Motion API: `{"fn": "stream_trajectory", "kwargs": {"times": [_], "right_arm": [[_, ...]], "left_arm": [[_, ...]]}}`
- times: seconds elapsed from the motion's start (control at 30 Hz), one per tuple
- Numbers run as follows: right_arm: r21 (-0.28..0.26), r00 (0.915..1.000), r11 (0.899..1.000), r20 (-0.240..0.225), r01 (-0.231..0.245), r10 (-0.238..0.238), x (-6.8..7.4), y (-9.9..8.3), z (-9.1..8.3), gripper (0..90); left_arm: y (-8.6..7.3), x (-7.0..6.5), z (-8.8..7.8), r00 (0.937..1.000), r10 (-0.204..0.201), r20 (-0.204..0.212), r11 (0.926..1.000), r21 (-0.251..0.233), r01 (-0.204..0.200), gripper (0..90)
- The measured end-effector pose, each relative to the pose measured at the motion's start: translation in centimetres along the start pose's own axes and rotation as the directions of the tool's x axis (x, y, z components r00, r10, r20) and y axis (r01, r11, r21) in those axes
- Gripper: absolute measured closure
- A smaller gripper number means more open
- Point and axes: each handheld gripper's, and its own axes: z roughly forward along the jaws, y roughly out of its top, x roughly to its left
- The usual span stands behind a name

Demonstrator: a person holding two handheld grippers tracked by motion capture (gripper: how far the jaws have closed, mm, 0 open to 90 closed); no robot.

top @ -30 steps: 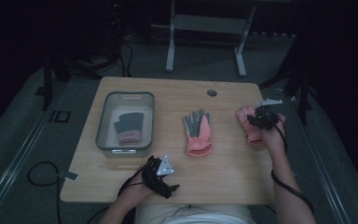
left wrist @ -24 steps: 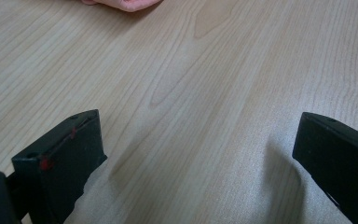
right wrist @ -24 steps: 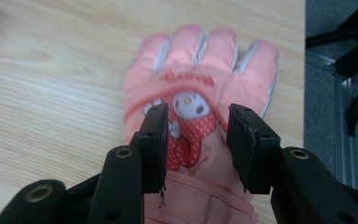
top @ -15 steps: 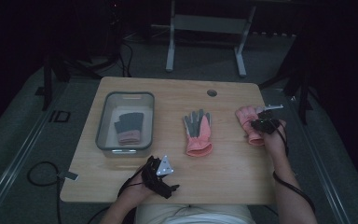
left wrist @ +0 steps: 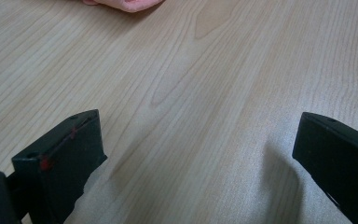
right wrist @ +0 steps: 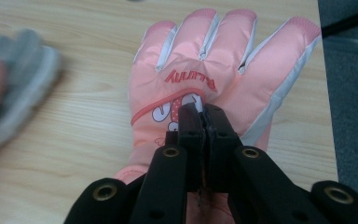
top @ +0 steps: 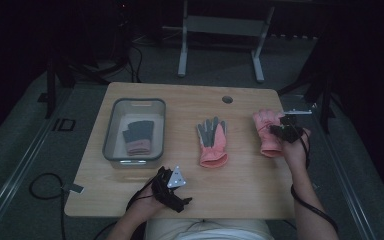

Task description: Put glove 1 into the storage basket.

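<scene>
A pink glove (top: 266, 134) lies back up near the table's right edge, printed "Bunny" (right wrist: 205, 60). My right gripper (top: 279, 131) (right wrist: 200, 111) sits over its back. Its jaws have just been closing and now pinch a fold of the glove's fabric. A second pink glove (top: 212, 142) lies grey palm up at the middle of the table, blurred at the left of the right gripper view (right wrist: 14, 84). My left gripper (top: 176, 189) (left wrist: 196, 154) rests open on the bare wood near the front edge. The middle glove's cuff (left wrist: 126, 3) lies beyond it.
A clear plastic bin (top: 111, 135) stands at the table's left with a grey and pink glove (top: 137, 136) inside. A round cable hole (top: 227, 99) is near the far edge. The table's right edge drops off just past the held glove.
The right gripper's jaws have closed onto the back of the right-hand glove, and the hand has shifted slightly toward me. The left gripper has stayed where it was.
</scene>
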Motion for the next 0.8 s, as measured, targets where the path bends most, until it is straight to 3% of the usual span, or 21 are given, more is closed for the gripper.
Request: {"fn": "stream_trajectory", "kwargs": {"times": [0.17,0.4,0.6,0.8], "right_arm": [[-0.043,0.9998,0.999,-0.017,-0.014,0.013,2.4,0.2,-2.8,87.1],[-0.082,0.9978,0.996,-0.065,-0.02,0.015,5.3,-0.6,-4.6,87.1],[-0.069,0.9976,0.998,-0.069,0.0,-0.005,6.7,-1.9,-3.8,87.0],[-0.049,0.9978,0.999,-0.067,-0.007,0.004,6.6,-2.5,-2.4,86.9]], "left_arm": [[0.0,0.0,0.0,1.0,0.0,-0.001,1.0,-0.002,0.0,1.5],[0.0,0.0,0.0,1.0,0.006,-0.004,1.0,0.002,-0.006,1.5],[0.0,0.1,0.0,1.0,0.008,-0.003,1.0,0.004,-0.008,1.5],[-0.1,0.1,0.0,1.0,0.008,0.0,1.0,0.003,-0.008,1.5]]}}
